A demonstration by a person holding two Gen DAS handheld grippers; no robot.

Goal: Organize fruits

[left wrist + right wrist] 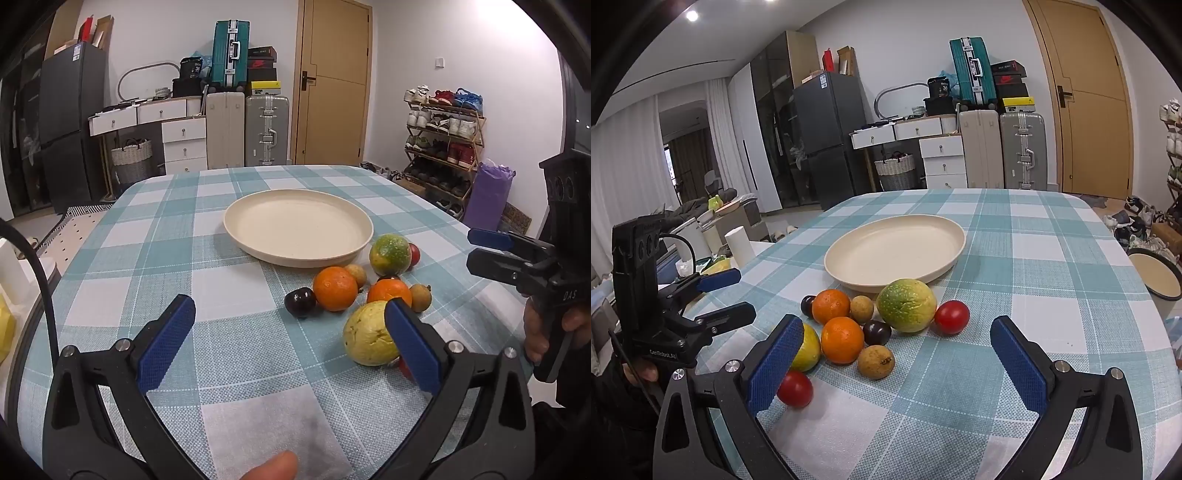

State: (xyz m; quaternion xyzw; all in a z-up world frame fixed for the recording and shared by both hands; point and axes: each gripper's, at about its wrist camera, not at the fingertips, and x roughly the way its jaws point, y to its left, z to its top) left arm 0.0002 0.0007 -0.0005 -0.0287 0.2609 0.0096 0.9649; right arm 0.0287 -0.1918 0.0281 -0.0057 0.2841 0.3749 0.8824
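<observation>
Legible writing: "DAS" on the right gripper (491,251) body in the left wrist view; partly legible white lettering on the left gripper (729,295) body in the right wrist view. The fruits (871,325) formed one cluster on the checked bench (1052,280), just near of the cream plate (894,251): two oranges, a green-yellow citrus, a yellow guava, two red tomatoes, two dark plums and brown longans. Left jaws stood apart, the guava (369,338) beside the right pad. Right jaws stood apart, near of the cluster, gripping nothing.
</observation>
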